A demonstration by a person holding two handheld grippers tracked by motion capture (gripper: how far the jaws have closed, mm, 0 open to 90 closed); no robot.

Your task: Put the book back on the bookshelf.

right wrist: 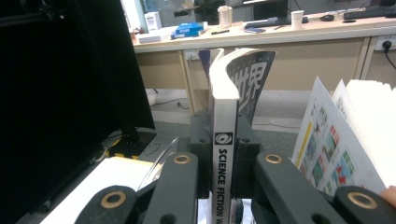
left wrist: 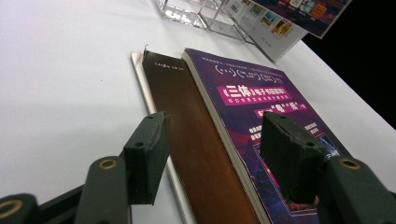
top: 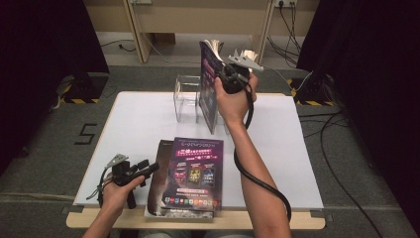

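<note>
My right gripper [top: 227, 78] is raised over the far side of the table, shut on the spine of a purple-covered magazine [top: 210, 89] that it holds upright beside a clear acrylic holder [top: 186, 98]. In the right gripper view the jaws [right wrist: 223, 161] clamp the white spine of the magazine [right wrist: 223, 116], printed "SCIENCE FICTION". A cover with coloured icons [right wrist: 327, 144] fans out at the right. My left gripper [top: 147, 169] rests open at the table's front. Its jaws [left wrist: 215, 154] stand either side of a stack's edge without touching: a purple magazine [left wrist: 261, 102] on a brown one [left wrist: 187, 140].
The white table [top: 133, 124] has bare room at left and right of the stack [top: 190, 176], which overhangs the front edge a little. Black curtains flank the table. Cables run over the floor at the right, and a wooden desk stands behind.
</note>
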